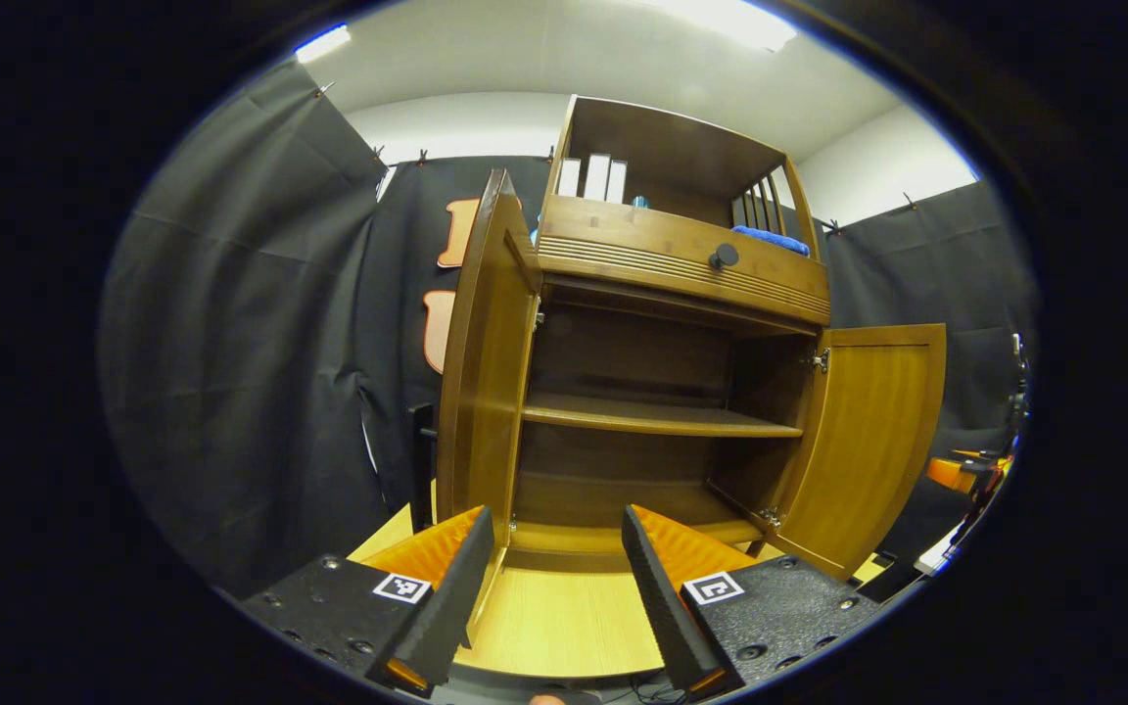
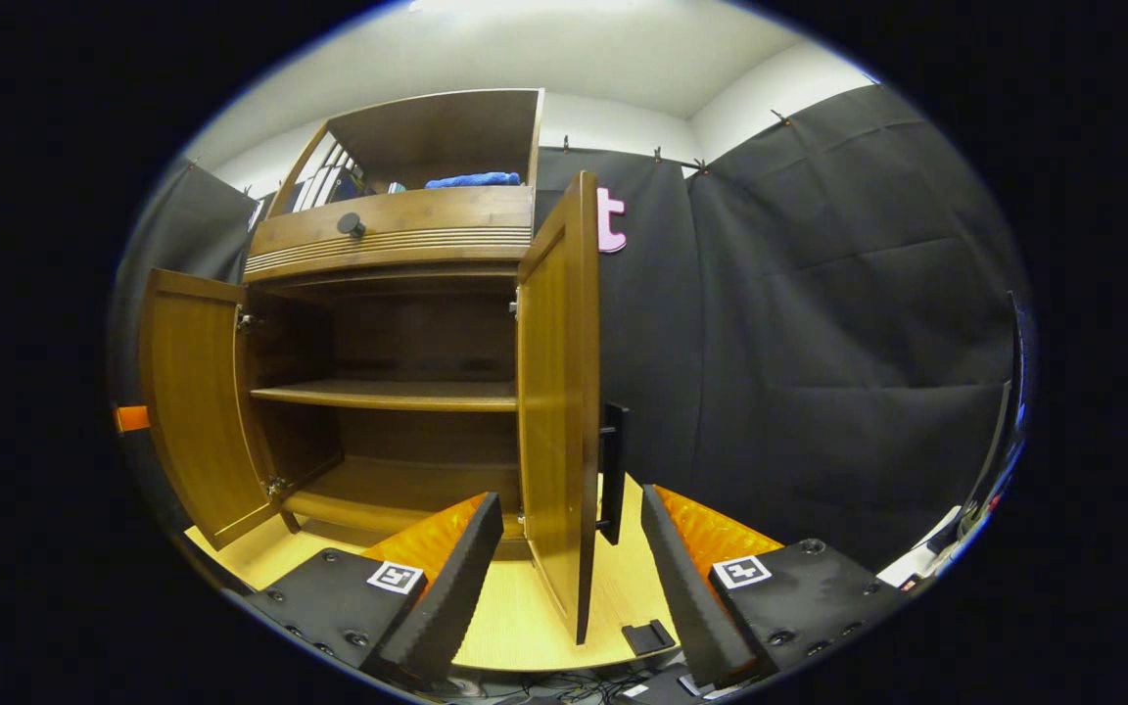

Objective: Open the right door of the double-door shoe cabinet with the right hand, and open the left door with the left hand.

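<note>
The wooden shoe cabinet [image 1: 681,264] stands with both lower doors swung open, showing one inner shelf [image 1: 657,419]. In the left gripper view the left door [image 1: 481,372] is edge-on and close, and the right door [image 1: 872,441] hangs open at the far side. My left gripper [image 1: 549,587] is open, with the left door's lower edge between its fingers, close to the left finger [image 1: 437,597]. In the right gripper view the right door [image 2: 559,392] is edge-on with its black handle [image 2: 613,470] behind it. My right gripper [image 2: 564,578] is open around that door's free edge, not pressing on it.
Above the doors is a drawer with a black knob [image 1: 724,257]. The top shelf holds a blue cloth [image 1: 770,238] and white books [image 1: 595,176]. The cabinet stands on a light wooden base [image 1: 564,627], where a small black piece [image 2: 649,636] lies. Black cloth walls close both sides.
</note>
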Demonstrator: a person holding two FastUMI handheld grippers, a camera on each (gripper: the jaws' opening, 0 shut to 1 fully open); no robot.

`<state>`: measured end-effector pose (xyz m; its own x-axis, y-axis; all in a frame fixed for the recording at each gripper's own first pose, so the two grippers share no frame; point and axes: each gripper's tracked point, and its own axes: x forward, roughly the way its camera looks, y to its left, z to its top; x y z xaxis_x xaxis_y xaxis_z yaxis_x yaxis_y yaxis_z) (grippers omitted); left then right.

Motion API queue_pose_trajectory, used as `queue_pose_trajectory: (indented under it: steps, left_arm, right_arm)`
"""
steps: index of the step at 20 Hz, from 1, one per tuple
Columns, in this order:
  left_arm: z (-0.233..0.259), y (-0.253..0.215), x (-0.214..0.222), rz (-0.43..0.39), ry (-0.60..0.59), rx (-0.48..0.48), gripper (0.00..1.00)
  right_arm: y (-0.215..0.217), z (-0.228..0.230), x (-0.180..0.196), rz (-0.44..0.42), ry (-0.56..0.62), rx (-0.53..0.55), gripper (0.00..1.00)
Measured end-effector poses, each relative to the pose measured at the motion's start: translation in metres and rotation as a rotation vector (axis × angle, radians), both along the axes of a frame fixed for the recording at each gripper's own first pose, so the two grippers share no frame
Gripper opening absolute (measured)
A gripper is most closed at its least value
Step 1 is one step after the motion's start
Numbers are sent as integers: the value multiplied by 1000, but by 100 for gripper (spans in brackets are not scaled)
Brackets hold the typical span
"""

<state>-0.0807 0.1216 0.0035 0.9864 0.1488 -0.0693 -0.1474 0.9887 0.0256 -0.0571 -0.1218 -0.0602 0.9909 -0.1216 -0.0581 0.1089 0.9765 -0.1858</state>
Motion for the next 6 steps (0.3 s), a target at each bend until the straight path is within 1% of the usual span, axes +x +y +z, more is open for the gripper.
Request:
queue_pose_trajectory:
  steps: [1,2,3,4,5,6]
  left_arm:
    - [1,0,0,-2,-6,5,75]
    - [2,-4,0,-6,-13,10,79]
    - [4,-8,2,-10,-18,20,83]
    - [8,-9,0,-13,-24,28,97]
    - [10,-9,-1,-16,-31,33,89]
    - [11,-10,-2,-20,-35,35,89]
  right_arm:
    - [0,1,-1,-2,-4,1,89]
    - [-1,2,-2,-3,-8,2,92]
    - [0,1,-1,-3,-9,2,89]
    - [1,1,-1,-1,-8,3,89]
    - [2,0,0,2,-6,6,89]
    - [3,-1,0,4,-2,9,89]
